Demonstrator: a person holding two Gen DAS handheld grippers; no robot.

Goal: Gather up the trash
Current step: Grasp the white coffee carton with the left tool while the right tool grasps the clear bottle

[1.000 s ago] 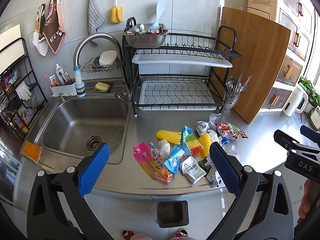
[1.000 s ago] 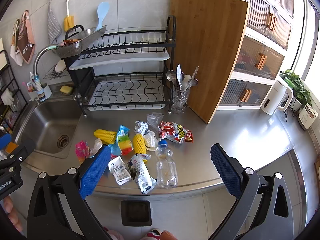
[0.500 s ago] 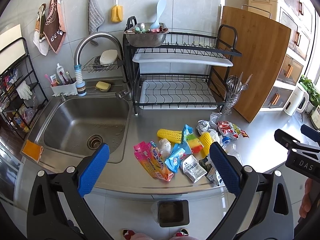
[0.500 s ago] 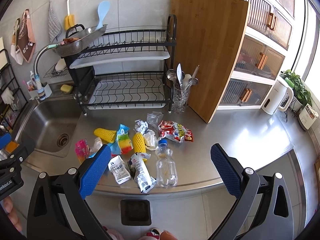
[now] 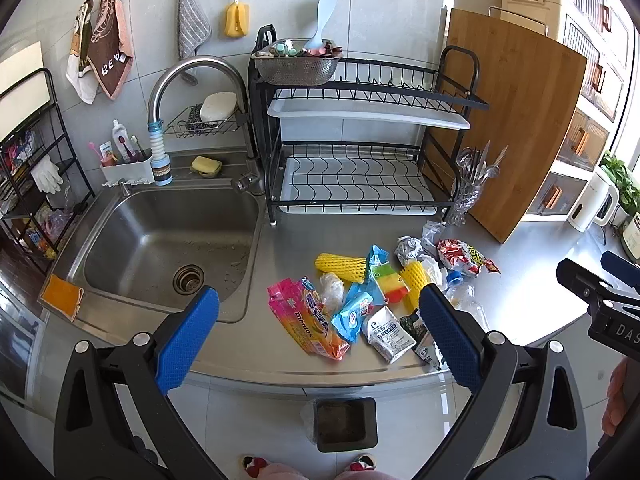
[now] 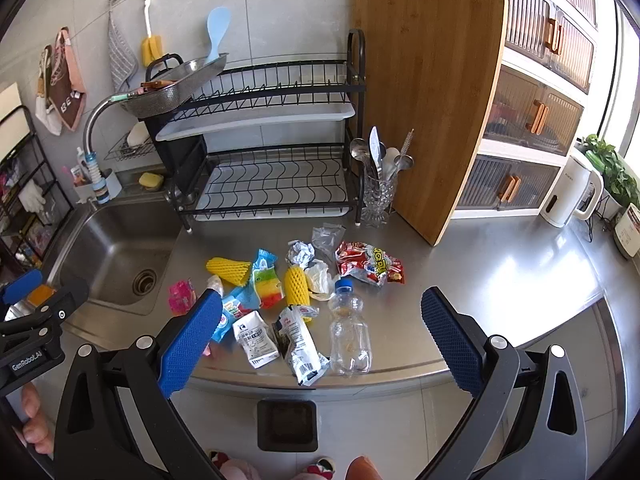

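Note:
A heap of trash lies near the front edge of the steel counter (image 5: 532, 280): a pink Mentos pack (image 5: 308, 326), a blue wrapper (image 5: 354, 316), a white pouch (image 5: 388, 334), two yellow foam nets (image 5: 340, 268), a red snack bag (image 6: 368, 266) and a clear plastic bottle (image 6: 348, 332). A small black bin (image 6: 286, 424) stands on the floor below the counter edge; it also shows in the left wrist view (image 5: 346, 424). My left gripper (image 5: 318, 338) is open and empty, held in front of the counter. My right gripper (image 6: 320, 338) is open and empty, also short of the trash.
A sink (image 5: 160, 240) lies left of the trash. A black dish rack (image 5: 360, 152), a glass cutlery holder (image 6: 378, 196) and a wooden cutting board (image 6: 428, 100) stand behind it. A white kettle (image 6: 572, 192) stands far right.
Both grippers have stayed open and nearly still. The views have shifted very slightly; the trash has not moved.

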